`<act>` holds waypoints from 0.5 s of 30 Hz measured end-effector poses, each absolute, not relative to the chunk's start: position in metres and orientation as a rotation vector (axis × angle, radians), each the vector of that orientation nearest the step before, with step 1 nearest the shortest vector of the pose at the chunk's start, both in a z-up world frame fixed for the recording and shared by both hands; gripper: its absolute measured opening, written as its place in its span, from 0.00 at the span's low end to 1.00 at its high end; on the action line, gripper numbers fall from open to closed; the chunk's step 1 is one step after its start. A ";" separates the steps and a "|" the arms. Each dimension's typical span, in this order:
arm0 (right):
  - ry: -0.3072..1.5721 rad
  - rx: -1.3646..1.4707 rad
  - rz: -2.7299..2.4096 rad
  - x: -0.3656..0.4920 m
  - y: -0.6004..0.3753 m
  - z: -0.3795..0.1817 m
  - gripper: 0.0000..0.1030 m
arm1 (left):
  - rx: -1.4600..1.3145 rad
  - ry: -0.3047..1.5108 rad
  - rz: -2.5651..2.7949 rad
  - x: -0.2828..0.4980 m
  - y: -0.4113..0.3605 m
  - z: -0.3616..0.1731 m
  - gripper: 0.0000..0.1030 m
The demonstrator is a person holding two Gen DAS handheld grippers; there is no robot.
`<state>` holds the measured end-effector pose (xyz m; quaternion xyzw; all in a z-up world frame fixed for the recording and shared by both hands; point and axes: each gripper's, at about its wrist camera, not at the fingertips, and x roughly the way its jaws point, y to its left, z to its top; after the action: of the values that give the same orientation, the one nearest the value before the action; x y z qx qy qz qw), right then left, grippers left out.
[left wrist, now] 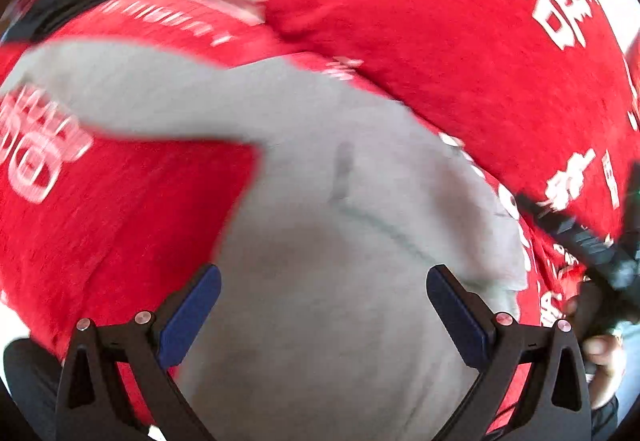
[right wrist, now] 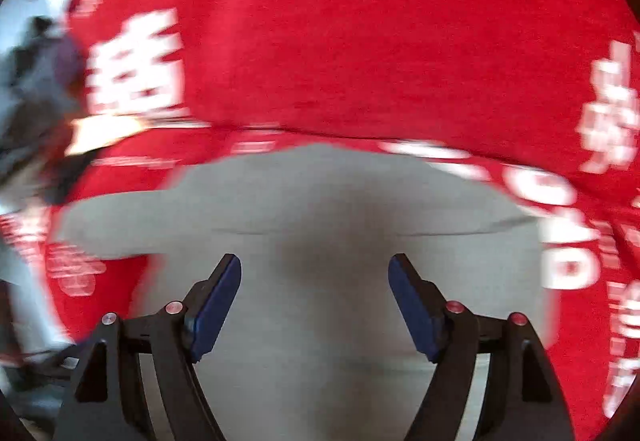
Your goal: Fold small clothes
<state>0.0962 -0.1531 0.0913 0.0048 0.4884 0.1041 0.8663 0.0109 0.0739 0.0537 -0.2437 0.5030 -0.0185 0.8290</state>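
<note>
A small light grey garment [left wrist: 320,241] lies spread on a red cloth with white lettering [left wrist: 440,41]. One sleeve [left wrist: 140,105] stretches to the upper left in the left wrist view. My left gripper [left wrist: 323,281] is open and empty just above the garment's body. In the right wrist view the same grey garment [right wrist: 320,209] lies under my right gripper [right wrist: 315,273], sleeves out to both sides. The right gripper is open and empty. Both views are blurred by motion.
The red printed cloth [right wrist: 360,41] covers the whole work surface. The right gripper's black body and the person's hand [left wrist: 600,281] show at the right edge of the left wrist view. Dark blurred objects [right wrist: 36,81] sit beyond the cloth's left edge.
</note>
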 end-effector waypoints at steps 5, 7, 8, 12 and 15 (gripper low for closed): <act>1.163 0.036 -0.016 0.111 -0.240 0.034 0.77 | -0.381 1.081 -0.150 0.079 0.000 0.059 1.00; 1.211 0.040 -0.052 0.109 -0.254 0.012 0.77 | -0.360 1.132 -0.192 0.102 -0.024 0.044 1.00; 1.223 0.043 -0.049 0.107 -0.257 0.004 0.76 | -0.330 1.169 -0.190 0.111 -0.034 0.033 1.00; 1.181 -0.020 -0.020 0.098 -0.254 0.002 0.76 | -0.121 1.218 -0.032 0.106 -0.038 0.000 1.00; 1.176 -0.030 -0.001 0.095 -0.255 0.006 0.76 | -0.015 1.192 -0.014 0.083 -0.034 -0.001 1.00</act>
<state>0.0948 -0.2548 0.0061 -0.0143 0.5545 -0.0003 0.8321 0.0833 -0.0343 -0.0008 -0.0073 0.5613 -0.0065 0.8275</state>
